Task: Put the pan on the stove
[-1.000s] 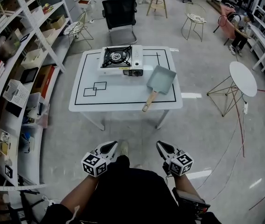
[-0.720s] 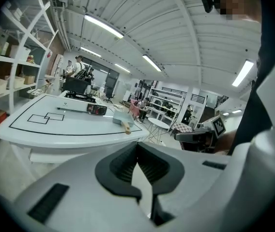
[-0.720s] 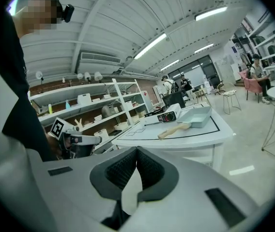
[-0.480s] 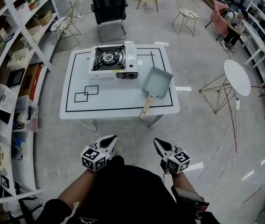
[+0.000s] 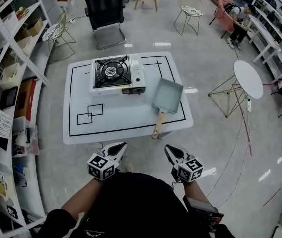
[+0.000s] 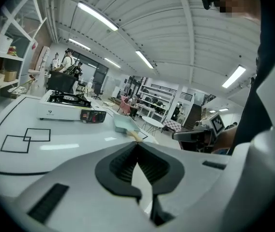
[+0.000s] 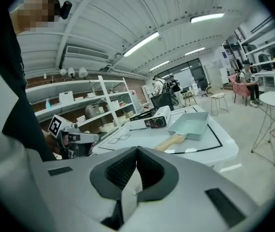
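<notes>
The pan (image 5: 167, 94) is seen untouched on the tabletop (image 5: 126, 118) beside the stove (image 5: 112, 74). The jaws of the left gripper (image 5: 120, 147) and right gripper (image 5: 169, 149) are pressed together, empty. Grasp and placement are not yet done.

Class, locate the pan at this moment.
In the head view, the pan lies on the right side of the white table, just right of the stove, its wooden handle reaching the near edge.

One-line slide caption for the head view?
Standing before the table, left gripper and right gripper shut and empty; pan lies beside the stove, not yet on it.
</notes>
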